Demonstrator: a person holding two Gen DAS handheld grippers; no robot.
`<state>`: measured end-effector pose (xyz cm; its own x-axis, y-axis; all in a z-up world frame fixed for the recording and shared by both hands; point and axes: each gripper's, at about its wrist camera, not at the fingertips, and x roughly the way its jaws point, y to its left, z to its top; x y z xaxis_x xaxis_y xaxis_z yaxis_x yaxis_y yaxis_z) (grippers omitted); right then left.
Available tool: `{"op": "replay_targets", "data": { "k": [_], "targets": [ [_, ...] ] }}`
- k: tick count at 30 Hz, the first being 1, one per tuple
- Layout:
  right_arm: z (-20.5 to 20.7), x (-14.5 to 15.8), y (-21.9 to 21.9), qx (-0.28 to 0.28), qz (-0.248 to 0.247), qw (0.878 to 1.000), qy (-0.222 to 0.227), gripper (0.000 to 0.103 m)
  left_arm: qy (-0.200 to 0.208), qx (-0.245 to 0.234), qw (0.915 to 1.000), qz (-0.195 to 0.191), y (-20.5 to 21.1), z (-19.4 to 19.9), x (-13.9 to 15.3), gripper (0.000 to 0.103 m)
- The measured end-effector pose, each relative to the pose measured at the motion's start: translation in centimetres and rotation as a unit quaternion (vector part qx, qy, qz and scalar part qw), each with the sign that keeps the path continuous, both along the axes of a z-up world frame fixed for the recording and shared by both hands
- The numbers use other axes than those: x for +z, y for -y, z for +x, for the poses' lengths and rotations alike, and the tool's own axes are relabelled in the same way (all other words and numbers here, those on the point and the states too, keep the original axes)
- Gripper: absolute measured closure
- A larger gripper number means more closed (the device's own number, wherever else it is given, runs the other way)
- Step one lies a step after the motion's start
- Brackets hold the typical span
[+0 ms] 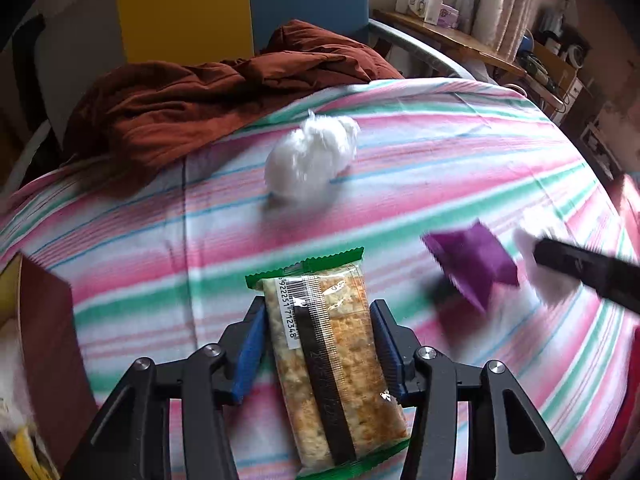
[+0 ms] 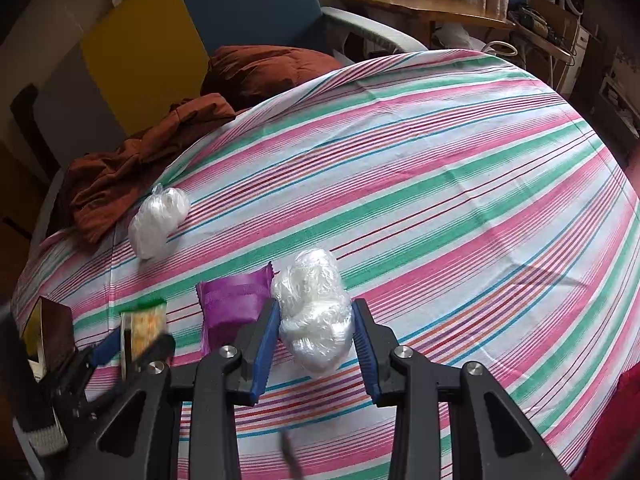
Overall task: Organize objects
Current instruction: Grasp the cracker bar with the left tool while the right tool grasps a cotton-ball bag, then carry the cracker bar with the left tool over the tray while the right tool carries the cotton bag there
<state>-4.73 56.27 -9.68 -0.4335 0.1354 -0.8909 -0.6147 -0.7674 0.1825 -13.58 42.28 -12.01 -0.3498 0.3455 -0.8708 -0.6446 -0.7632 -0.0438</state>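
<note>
A snack bar packet (image 1: 328, 360) with green ends and a clear window lies on the striped bedsheet (image 1: 460, 152). My left gripper (image 1: 319, 306) has its blue pads pressed against both long sides of the packet. My right gripper (image 2: 316, 304) is shut on a white plastic-wrapped bundle (image 2: 314, 312) that rests on the sheet. A purple packet (image 2: 236, 300) lies just left of that bundle, touching the right gripper's left finger. A second white bundle (image 2: 160, 224) sits farther back on the left. The right wrist view shows the left gripper (image 2: 132, 344) with the snack packet (image 2: 146, 328) at lower left.
A rust-brown blanket (image 1: 200, 96) is heaped at the back left of the bed. An open brown box (image 1: 48, 340) stands at the left edge. Behind the bed stand yellow and blue panels (image 1: 248, 8), and a wooden shelf (image 1: 448, 36) with boxes is at the back right.
</note>
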Motion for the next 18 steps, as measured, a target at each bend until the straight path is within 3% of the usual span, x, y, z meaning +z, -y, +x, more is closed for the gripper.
{"op": "replay_targets", "data": {
  "k": [18],
  "targets": [
    [0.1, 1.9, 0.6, 0.017, 0.012, 0.998, -0.056, 0.067, -0.083, -0.005, 0.9965, 0.0, 1.8, 4.1, -0.3, 0.051]
  ]
}}
